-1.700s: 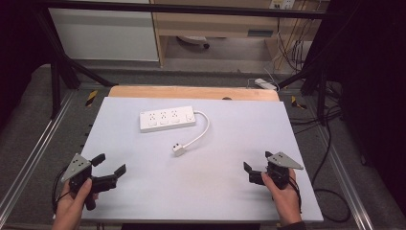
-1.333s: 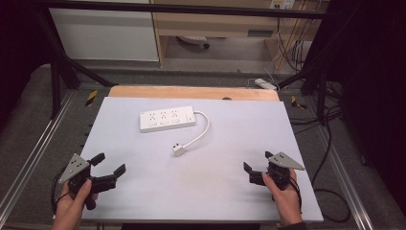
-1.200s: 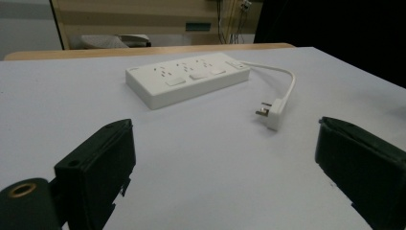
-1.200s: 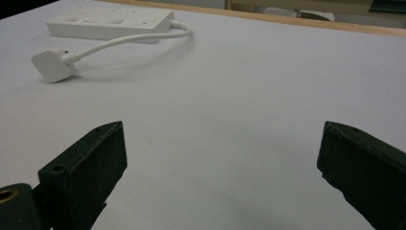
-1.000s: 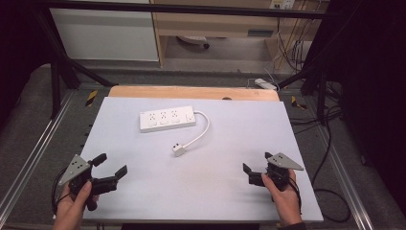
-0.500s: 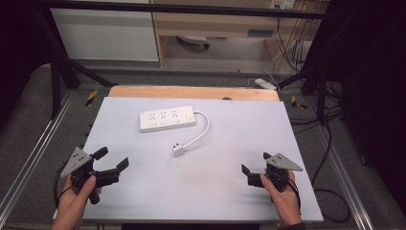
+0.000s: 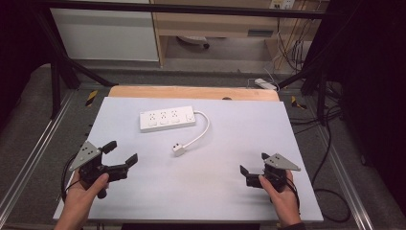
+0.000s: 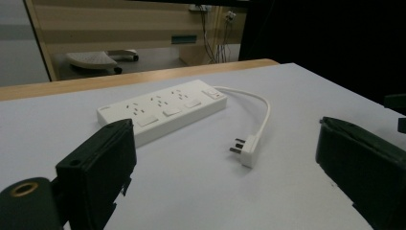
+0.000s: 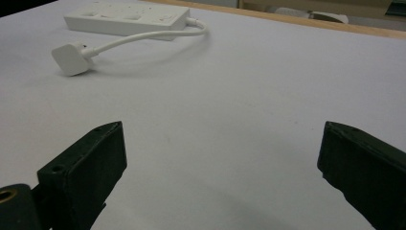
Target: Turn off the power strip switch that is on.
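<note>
1. Both your grippers are empty right now. Your left gripper (image 7: 119,153) sits near the table's (image 7: 239,124) front-left corner with its jaws spread wide.
2. Your right gripper (image 7: 253,165) is near the front-right edge, jaws wide apart too, nothing between them.
3. That white power strip (image 7: 167,119) lies flat toward the far middle of the table, well apart from both grippers.
4. Its cord (image 7: 203,129) loops round to the white plug (image 7: 179,150), which rests on the table nearer you, pins showing in your left gripper view.
</note>
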{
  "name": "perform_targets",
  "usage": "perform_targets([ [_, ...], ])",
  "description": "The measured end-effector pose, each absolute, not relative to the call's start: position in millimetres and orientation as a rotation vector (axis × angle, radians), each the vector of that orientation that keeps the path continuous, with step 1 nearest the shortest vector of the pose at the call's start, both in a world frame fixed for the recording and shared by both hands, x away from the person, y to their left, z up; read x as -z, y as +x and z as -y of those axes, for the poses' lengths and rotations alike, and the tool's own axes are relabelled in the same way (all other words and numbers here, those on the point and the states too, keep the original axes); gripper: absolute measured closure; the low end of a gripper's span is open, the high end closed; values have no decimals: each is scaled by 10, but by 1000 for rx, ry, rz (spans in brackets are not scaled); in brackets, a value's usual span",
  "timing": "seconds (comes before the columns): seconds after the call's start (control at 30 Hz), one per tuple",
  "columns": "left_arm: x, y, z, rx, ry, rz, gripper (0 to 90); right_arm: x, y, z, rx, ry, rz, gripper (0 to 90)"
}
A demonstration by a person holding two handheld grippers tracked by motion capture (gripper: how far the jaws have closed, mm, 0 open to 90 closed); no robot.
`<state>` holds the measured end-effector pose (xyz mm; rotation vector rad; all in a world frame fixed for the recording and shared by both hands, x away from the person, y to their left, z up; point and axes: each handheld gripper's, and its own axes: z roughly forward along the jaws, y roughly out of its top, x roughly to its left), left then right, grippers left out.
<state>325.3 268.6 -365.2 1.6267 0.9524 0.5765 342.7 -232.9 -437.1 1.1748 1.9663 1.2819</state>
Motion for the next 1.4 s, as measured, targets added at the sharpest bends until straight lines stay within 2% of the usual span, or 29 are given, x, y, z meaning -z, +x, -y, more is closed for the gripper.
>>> perform_targets([
  [0.43,3537,3441,-2547,-540,1627,-942,58,4373,3429,2320,-1291,1189,-1979,34],
  [1.4,3308,4012,-2215,-587,1640,-904,59,4367,3429,2310,-1292,1191,-1989,22],
])
